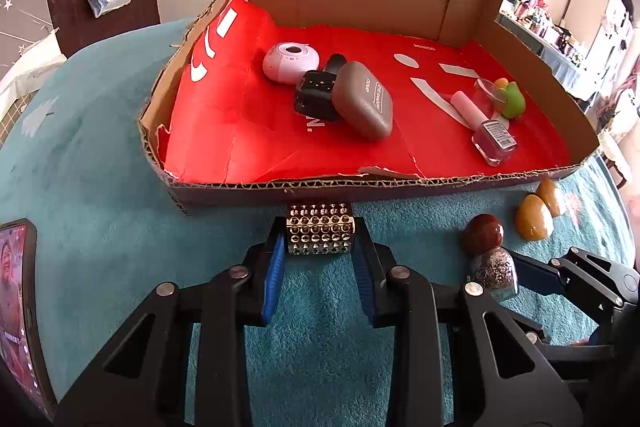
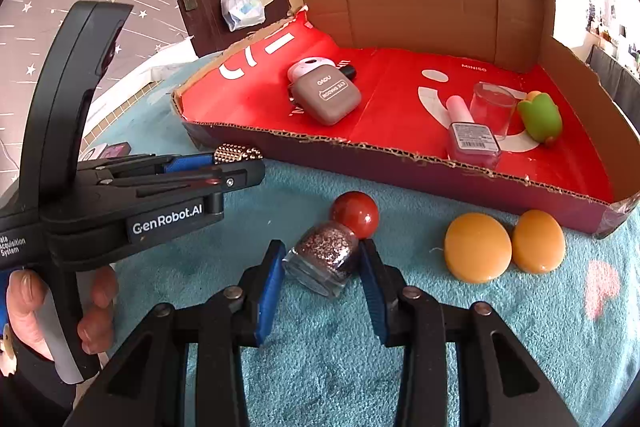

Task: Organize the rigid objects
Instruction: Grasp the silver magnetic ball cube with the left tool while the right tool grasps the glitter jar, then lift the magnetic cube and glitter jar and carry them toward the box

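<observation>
Left wrist view: the left gripper (image 1: 320,239) pinches the studded block (image 1: 320,229) beside the cardboard box (image 1: 304,187), apparently for boxing. The right gripper (image 2: 322,269) clamps the glitter polish bottle (image 2: 326,259) for the same trip

"genrobot.ai" on left gripper (image 2: 256,163), "miniso" on box (image 2: 474,68)

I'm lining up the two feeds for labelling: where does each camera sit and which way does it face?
Left wrist: on the left gripper, facing the cardboard tray; its own fingers clamp a studded block.
Right wrist: on the right gripper, facing the same tray; its fingers clamp a glitter bottle; a hand shows.
Shared: tray, block, bottle, two yellow stones.
</observation>
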{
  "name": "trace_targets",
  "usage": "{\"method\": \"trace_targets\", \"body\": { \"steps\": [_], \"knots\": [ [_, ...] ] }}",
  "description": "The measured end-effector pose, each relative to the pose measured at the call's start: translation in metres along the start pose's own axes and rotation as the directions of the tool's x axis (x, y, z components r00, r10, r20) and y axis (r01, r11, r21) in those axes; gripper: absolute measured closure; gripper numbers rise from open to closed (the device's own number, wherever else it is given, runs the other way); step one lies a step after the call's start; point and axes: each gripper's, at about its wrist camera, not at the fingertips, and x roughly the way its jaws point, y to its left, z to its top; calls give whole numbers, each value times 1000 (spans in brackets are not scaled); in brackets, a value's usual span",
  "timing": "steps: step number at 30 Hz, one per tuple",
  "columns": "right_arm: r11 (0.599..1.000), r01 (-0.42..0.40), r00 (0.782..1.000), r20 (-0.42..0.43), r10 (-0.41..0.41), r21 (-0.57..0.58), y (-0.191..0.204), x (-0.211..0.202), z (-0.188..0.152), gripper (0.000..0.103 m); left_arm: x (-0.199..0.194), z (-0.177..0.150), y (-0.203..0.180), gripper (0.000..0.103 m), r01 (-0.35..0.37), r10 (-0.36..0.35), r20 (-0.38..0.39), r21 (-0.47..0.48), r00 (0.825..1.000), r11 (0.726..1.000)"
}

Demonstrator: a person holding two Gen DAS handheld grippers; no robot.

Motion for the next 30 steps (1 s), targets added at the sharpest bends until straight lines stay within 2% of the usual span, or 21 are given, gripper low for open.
{"method": "trace_targets", "body": {
  "steps": [22,30],
  "knots": [
    [997,-36,999,36,34,64,-9,-34,-18,63,-31,-32,-3,75,72,-72,-2,-15,997,997],
    [995,-51,997,58,46,81,-11,-47,-21,63,-47,-34,-10,75,88,-88,27,-2,996,996]
  ]
}}
